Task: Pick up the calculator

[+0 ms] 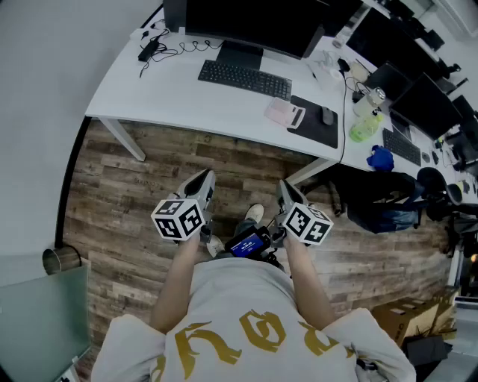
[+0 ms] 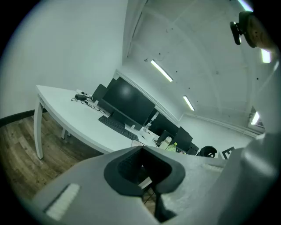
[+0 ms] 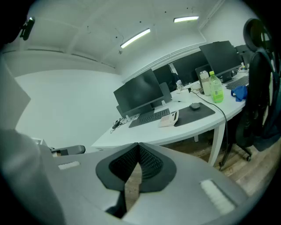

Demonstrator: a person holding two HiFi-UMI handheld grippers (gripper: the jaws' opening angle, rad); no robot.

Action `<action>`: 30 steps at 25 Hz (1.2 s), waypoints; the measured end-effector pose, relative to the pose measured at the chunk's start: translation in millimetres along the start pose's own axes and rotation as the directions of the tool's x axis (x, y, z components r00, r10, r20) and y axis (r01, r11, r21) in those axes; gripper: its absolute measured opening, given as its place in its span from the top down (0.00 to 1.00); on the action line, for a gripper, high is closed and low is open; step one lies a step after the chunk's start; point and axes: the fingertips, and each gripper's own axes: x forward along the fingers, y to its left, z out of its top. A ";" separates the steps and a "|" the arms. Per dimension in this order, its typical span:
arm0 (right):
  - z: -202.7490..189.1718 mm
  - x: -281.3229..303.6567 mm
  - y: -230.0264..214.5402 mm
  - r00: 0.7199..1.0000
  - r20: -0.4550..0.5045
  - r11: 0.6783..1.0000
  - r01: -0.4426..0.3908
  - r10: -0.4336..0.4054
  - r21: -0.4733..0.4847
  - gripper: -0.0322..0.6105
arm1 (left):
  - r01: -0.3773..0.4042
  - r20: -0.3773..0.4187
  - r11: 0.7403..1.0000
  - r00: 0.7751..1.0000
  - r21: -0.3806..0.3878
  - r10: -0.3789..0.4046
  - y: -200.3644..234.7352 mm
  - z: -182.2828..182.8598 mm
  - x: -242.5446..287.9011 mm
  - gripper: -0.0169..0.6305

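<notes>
The calculator (image 1: 284, 113) is a pale pink slab lying on the white desk (image 1: 179, 101), between the black keyboard (image 1: 244, 79) and the dark mouse pad (image 1: 314, 125). The right gripper view shows the calculator (image 3: 169, 119) far ahead on the desk. Both grippers are held close to the person's body over the wooden floor, well short of the desk. My left gripper (image 1: 202, 181) has its jaws shut with nothing between them, its tips (image 2: 141, 147) meeting. My right gripper (image 1: 286, 191) is also shut and holds nothing, its tips (image 3: 137, 144) touching.
A monitor (image 1: 254, 22) stands behind the keyboard, with a mouse (image 1: 327, 116) on the pad. Cables and a charger (image 1: 151, 48) lie at the desk's left end. A green bottle (image 1: 364, 127), blue cloth (image 1: 380, 158) and office chair (image 1: 388, 201) are at right. A metal bin (image 1: 60, 260) stands at left.
</notes>
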 end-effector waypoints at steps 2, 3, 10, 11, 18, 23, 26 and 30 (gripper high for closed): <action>4.1 -2.5 2.3 1.000 0.005 1.000 -0.007 0.007 -0.004 0.91 | 0.002 0.022 1.000 1.000 -0.004 -0.002 -1.8 5.3 -2.2 0.97; 6.1 -4.3 2.7 1.000 0.008 1.000 -0.009 0.009 -0.007 0.91 | 0.003 0.030 1.000 1.000 -0.005 -0.003 -2.7 7.2 -2.9 0.97; 19.5 -13.2 -10.8 1.000 0.026 1.000 0.013 -0.013 -0.021 0.91 | 0.009 0.042 1.000 0.999 -0.026 -0.008 -8.5 6.2 -2.0 0.97; 21.9 -12.4 -12.8 0.999 0.030 1.000 0.016 -0.016 -0.017 0.91 | 0.008 0.042 1.000 0.999 -0.028 -0.007 -7.8 6.3 -1.9 0.97; 37.1 2.4 -21.7 0.996 0.084 0.998 -0.008 0.003 0.058 0.81 | 0.023 0.062 1.000 0.998 -0.013 -0.022 4.4 20.4 20.5 0.94; 47.4 26.7 -54.8 0.996 0.079 0.992 0.024 -0.034 0.128 0.73 | 0.067 0.017 0.997 0.998 0.026 -0.068 1.2 27.1 77.9 0.84; 61.8 53.8 -76.6 0.996 0.075 0.986 0.039 -0.051 0.162 0.73 | 0.069 -0.025 0.997 0.997 0.025 -0.069 9.8 31.9 119.4 0.84; 86.3 92.4 -100.5 0.996 0.062 0.977 0.051 -0.066 0.209 0.74 | 0.067 -0.101 0.997 0.993 0.025 -0.065 20.7 40.0 177.8 0.84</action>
